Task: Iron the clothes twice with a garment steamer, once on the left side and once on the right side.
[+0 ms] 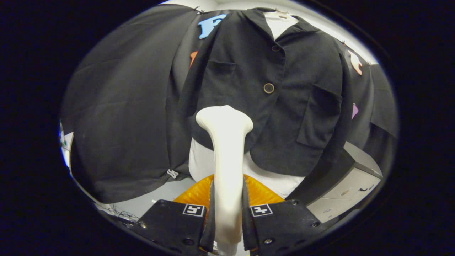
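A dark jacket (284, 99) hangs on a hanger (280, 15) in front of the black cloth wall (124, 117), buttoned at the front, with a patch pocket on either side; it fills the space beyond the fingers. The fabric looks soft and light, so it will likely yield and sway under the steamer head unless the pass is gentle. The garment steamer (227, 160), pale and smooth, stands upright between the fingers of the gripper (228, 213), its flared head level with the jacket's lower left panel and near it; whether it touches the cloth cannot be told. The jaws are clamped on the steamer's narrow handle, both fingers pressing its sides. The body looks rigid and possibly slippery, so this low, narrow section seems the sound place to hold. Below the jacket's hem lie a white surface (202, 163) and an orange ribbed object (195, 193). A pale drawer cabinet (348, 188) stands to the right.
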`<state>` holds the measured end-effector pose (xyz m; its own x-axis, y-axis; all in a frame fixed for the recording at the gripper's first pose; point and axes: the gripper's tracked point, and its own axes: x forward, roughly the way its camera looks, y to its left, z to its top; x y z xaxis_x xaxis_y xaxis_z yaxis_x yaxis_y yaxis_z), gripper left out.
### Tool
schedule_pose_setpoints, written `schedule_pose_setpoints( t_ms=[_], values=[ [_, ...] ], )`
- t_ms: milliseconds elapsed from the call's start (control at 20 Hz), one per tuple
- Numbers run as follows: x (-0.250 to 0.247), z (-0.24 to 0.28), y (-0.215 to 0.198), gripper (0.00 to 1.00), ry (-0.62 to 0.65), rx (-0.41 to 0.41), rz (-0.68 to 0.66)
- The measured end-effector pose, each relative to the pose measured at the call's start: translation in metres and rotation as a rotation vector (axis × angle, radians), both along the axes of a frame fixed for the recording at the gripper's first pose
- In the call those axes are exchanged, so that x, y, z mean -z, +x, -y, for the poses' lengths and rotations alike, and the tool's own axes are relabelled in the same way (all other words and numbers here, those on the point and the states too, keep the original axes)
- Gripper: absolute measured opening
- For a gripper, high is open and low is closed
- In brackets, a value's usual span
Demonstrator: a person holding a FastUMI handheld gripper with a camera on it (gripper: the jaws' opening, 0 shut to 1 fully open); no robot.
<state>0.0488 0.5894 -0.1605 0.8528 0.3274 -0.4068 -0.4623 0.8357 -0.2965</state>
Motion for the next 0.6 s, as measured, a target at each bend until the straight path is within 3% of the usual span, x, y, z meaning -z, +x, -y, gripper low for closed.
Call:
schedule_pose_setpoints(
  t_ms=[600],
  values=[
    [0.057, 0.021, -0.021, 0.34, -0.054, 0.052, -0.224]
  ],
)
